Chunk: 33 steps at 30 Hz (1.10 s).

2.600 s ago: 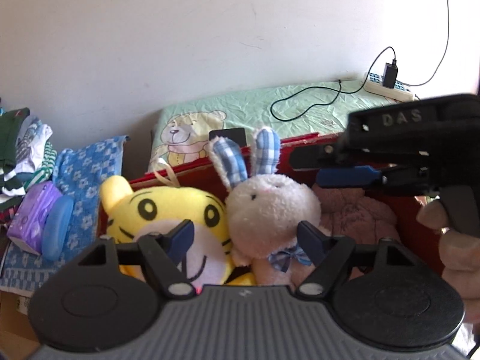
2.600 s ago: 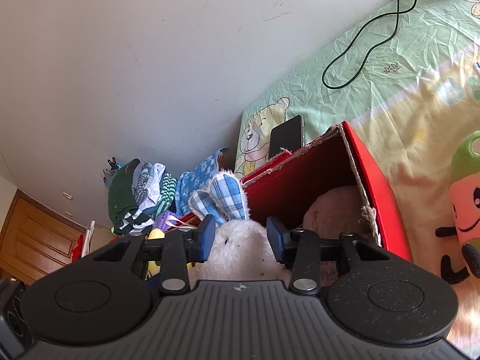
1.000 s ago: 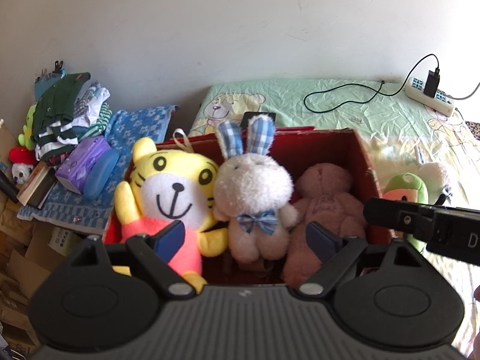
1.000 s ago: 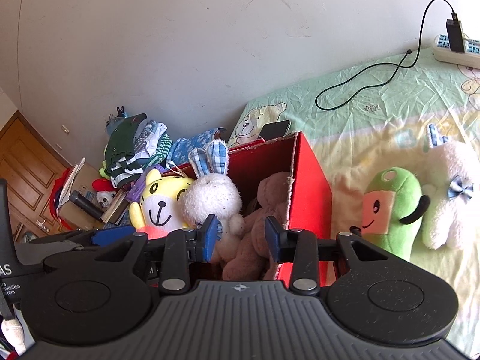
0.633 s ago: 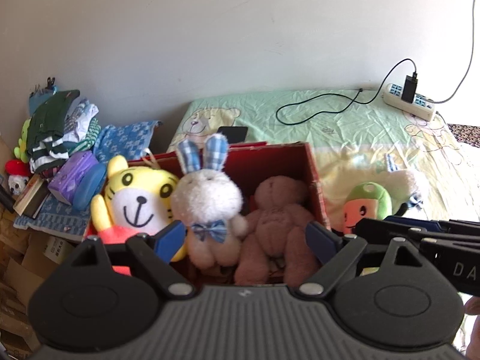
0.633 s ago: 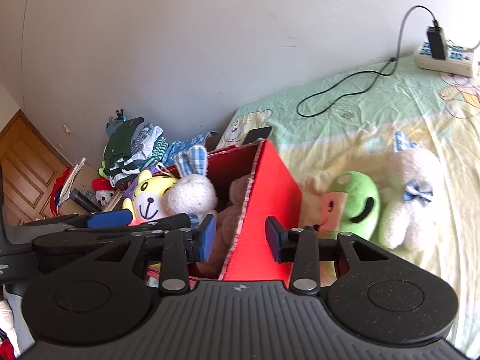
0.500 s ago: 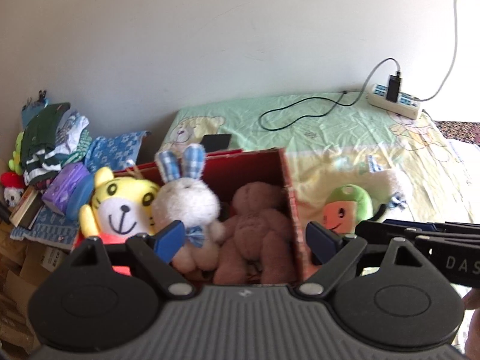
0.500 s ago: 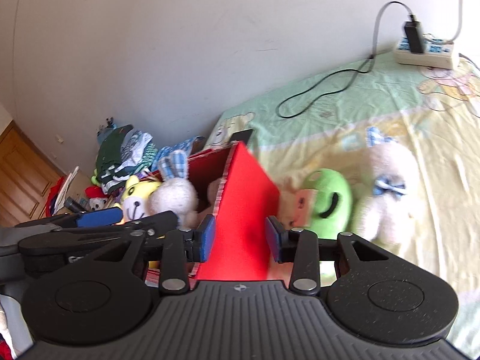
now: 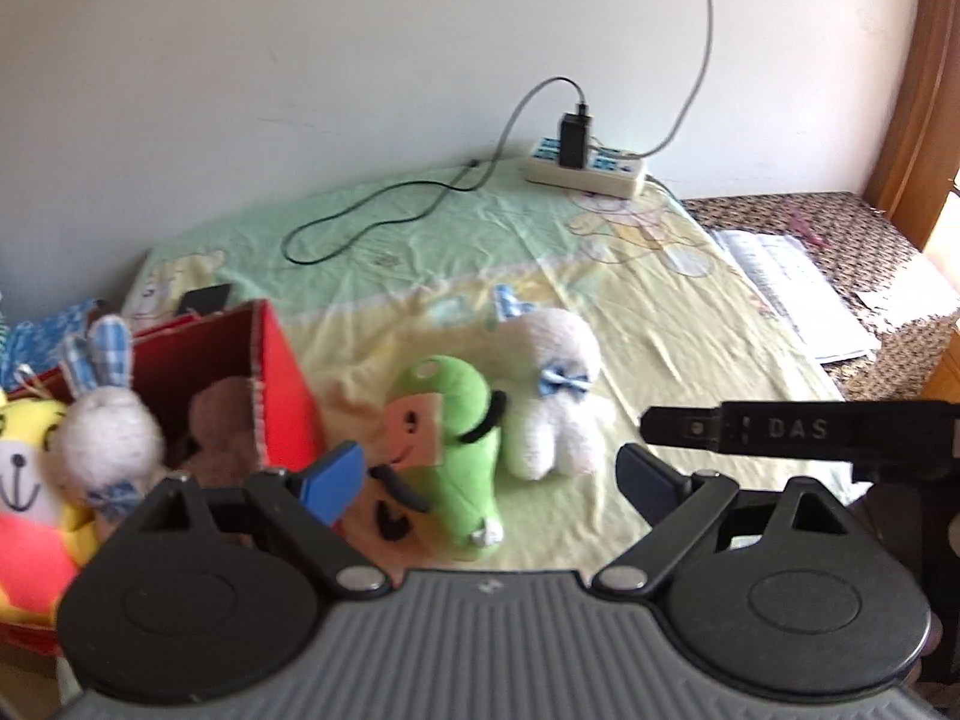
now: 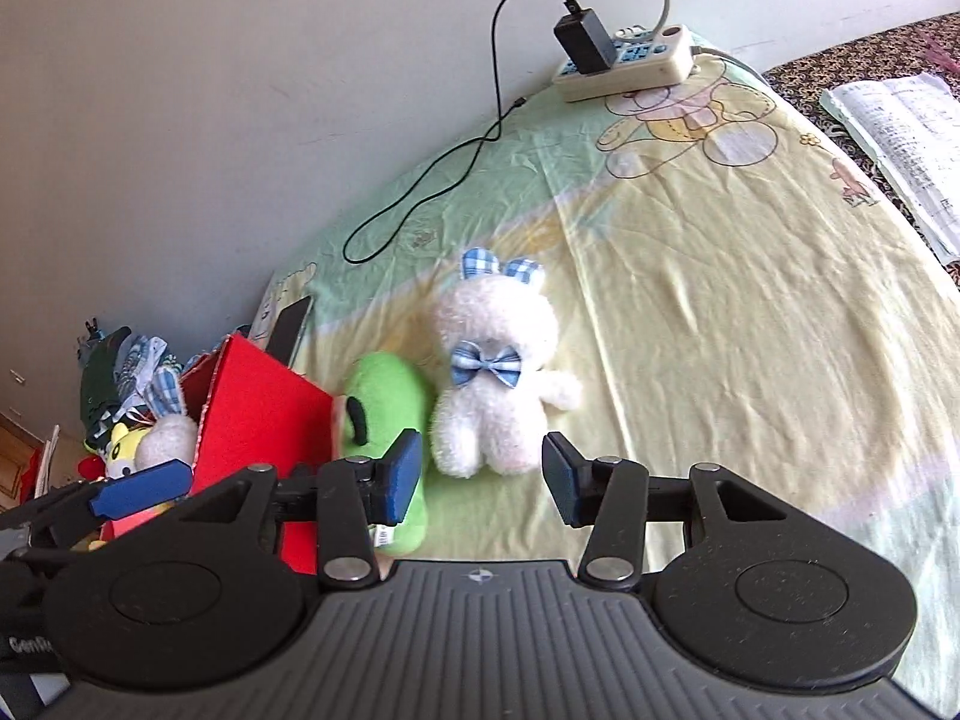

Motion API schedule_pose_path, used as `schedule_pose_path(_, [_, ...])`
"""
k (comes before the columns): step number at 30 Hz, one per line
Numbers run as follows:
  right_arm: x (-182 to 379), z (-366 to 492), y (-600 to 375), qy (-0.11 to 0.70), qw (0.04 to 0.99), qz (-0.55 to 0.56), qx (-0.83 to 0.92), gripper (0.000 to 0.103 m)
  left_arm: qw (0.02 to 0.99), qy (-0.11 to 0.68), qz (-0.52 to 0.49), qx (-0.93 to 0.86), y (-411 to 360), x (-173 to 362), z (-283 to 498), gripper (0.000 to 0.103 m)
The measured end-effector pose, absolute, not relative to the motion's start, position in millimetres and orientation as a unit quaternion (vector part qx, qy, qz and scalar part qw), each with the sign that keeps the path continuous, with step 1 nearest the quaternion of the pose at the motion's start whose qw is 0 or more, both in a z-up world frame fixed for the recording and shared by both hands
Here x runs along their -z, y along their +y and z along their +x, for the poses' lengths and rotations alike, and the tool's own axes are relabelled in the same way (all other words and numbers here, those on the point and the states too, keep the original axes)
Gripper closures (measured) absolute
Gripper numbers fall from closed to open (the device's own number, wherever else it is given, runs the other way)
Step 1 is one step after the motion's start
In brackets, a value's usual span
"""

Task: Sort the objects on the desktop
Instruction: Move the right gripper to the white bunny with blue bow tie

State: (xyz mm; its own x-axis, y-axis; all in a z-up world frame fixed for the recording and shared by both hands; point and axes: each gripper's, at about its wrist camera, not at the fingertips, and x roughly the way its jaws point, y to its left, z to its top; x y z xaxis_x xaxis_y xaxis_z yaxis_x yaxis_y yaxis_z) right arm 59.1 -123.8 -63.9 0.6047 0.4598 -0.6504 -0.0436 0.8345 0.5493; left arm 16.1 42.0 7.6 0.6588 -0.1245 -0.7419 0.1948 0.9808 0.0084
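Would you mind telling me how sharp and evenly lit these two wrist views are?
Left wrist view: motion-soft throughout; the green plush has smeared edges, and sun glares at the far right. Right wrist view: crisper; the white bunny is only slightly soft, and sunlight brightens the yellow sheet. Both bend at the edges like a fisheye.

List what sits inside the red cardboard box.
In the red cardboard box: a yellow tiger plush, a white rabbit plush with checked blue ears and a brown plush bear. The toys and box walls hide the bottom.
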Motion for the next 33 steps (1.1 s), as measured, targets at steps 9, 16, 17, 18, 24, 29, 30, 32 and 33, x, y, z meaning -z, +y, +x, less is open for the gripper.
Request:
schedule_pose_path(9, [75,93,-142,0.438,0.85,0.242,-0.162,0.053,0.895,0.417,0.082,0.135,-5,42,40,0.015])
schedule_pose_path(16, [86,120,-151,0.456,0.832,0.259,-0.184,0.047,0.894,0.418,0.078,0.14,-16,61,67,0.015])
schedule_pose_path(17, [89,124,-153,0.459,0.827,0.265,-0.187,0.047,0.895,0.417,0.08,0.139,-18,63,71,0.015])
schedule_pose_path(18, [91,128,-156,0.461,0.824,0.272,-0.188,0.046,0.896,0.415,0.083,0.136,-20,64,74,0.016])
schedule_pose_path(24, [99,147,-172,0.449,0.807,0.337,-0.181,0.038,0.905,0.399,0.087,0.118,-21,62,101,0.019])
schedule_pose_path(29, [108,166,-168,0.454,0.787,0.373,-0.189,0.038,0.904,0.405,0.08,0.112,-19,67,125,0.023])
schedule_pose_path(30, [109,169,-166,0.454,0.786,0.374,-0.191,0.038,0.903,0.407,0.078,0.111,-19,69,128,0.023])
schedule_pose_path(32, [112,175,-162,0.456,0.783,0.378,-0.193,0.038,0.901,0.412,0.076,0.112,-18,74,134,0.023])
schedule_pose_path(33, [114,177,-159,0.457,0.781,0.38,-0.194,0.038,0.9,0.415,0.077,0.112,-19,76,137,0.023])
